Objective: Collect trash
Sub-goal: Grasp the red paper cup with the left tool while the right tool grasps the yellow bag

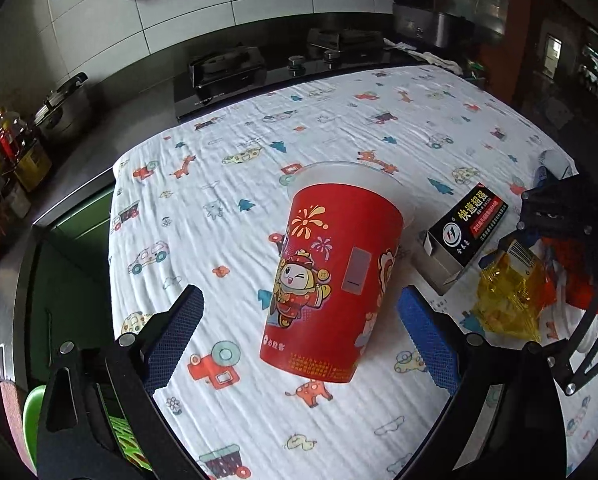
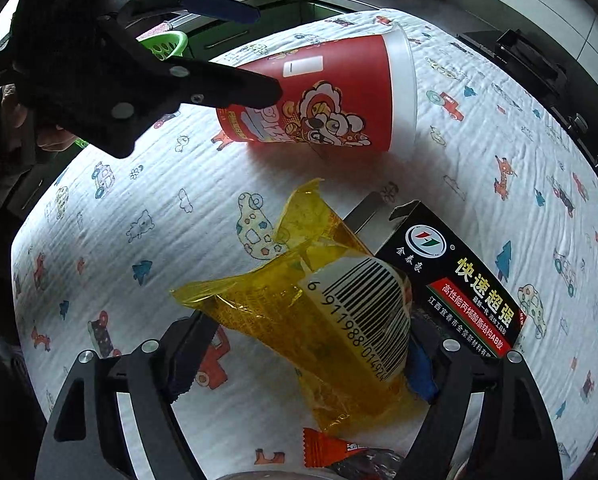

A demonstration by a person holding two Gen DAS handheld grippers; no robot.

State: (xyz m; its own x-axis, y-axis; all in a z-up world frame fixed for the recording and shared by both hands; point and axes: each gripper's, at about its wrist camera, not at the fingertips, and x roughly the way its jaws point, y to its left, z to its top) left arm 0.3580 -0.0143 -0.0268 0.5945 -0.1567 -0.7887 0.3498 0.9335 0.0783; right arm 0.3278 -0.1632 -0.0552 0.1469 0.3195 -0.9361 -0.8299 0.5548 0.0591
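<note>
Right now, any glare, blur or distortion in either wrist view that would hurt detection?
Left wrist view: heavy fisheye bending at the patterned white tablecloth edges, dark vignetted corners, red printed paper cup sharp, soft shadow beneath it. Right wrist view: same barrel distortion, crinkled yellow plastic wrapper shows mild sheen, its barcode legible; black printed cardboard box text is sharp.

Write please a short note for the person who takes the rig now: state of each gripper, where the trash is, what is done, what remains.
Left gripper: open, straddling the red cup, which lies on its side on the cloth; no grip yet.
Right gripper: around the yellow wrapper; whether it is clamped cannot be told.
Black box lies open beside the wrapper. An orange wrapper lies near the right gripper's base.
A green basket shows past the table edge.
Done: nothing visibly collected. Left: cup, both wrappers, box.
</note>
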